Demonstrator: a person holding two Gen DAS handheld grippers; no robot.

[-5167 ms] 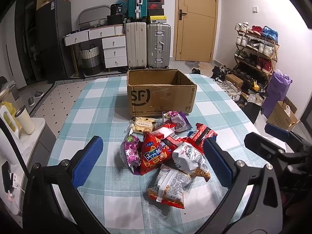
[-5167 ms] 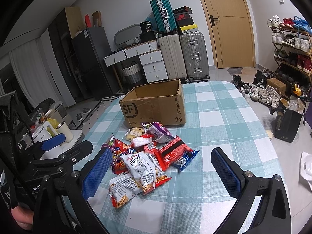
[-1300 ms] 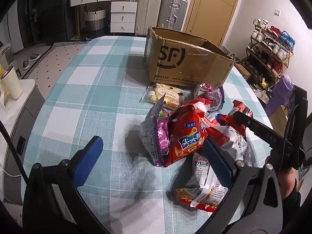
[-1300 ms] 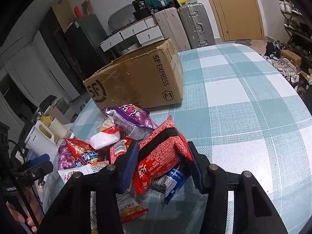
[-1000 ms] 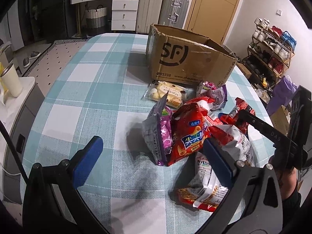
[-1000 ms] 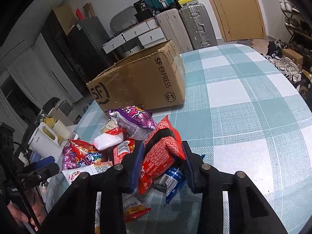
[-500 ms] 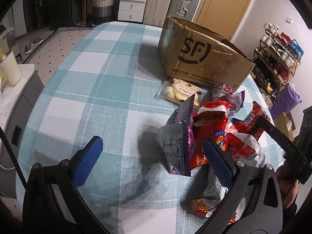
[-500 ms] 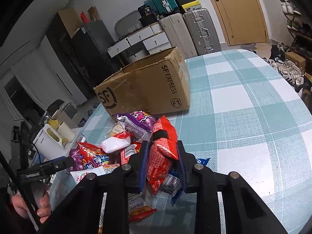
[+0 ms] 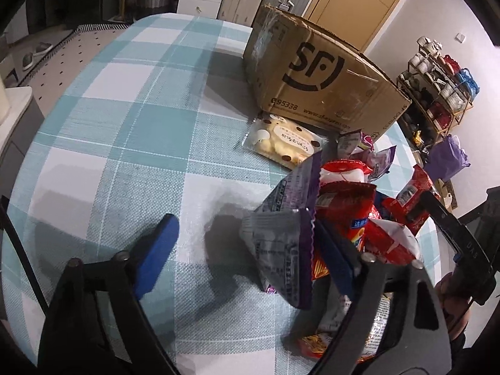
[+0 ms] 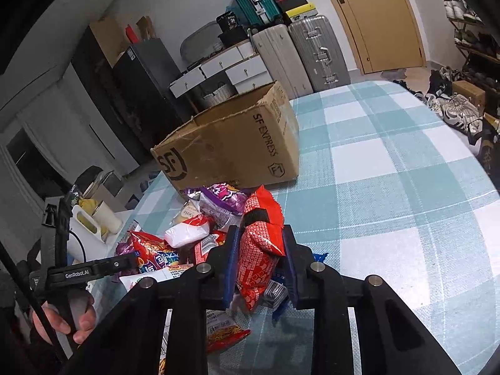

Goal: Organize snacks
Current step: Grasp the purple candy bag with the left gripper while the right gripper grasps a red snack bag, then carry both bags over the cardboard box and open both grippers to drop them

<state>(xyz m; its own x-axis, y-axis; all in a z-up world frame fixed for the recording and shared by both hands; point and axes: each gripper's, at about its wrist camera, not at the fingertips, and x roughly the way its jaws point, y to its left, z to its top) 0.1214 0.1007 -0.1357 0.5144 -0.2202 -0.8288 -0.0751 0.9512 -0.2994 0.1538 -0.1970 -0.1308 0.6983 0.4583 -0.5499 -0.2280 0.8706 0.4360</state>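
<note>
**Checked tablecloth, snacks heaped before the box**

Teal-and-white checked cloth covers the table [image 9: 131, 131], and on it the snack pile sits just in front of the cardboard box [image 9: 315, 78], which stands at twelve o'clock from my left gripper [image 9: 247, 247]. My right gripper [image 10: 259, 265] is clamped on a red snack packet [image 10: 261, 247], both blue pads pressing its sides, the packet standing upright between them. A purple packet [image 10: 223, 203] lies at eleven o'clock from it, close to the box. My left jaws have just been closing: the silver-and-purple packet [image 9: 284, 231] stands between them, against the right pad [image 9: 336, 261], while the left pad [image 9: 156, 250] is well apart from it, over bare cloth. A pale bun packet [image 9: 286, 145] lies at one o'clock, touching the box's foot. Beyond the table, suitcases [image 10: 300, 56] line the wall.
</note>
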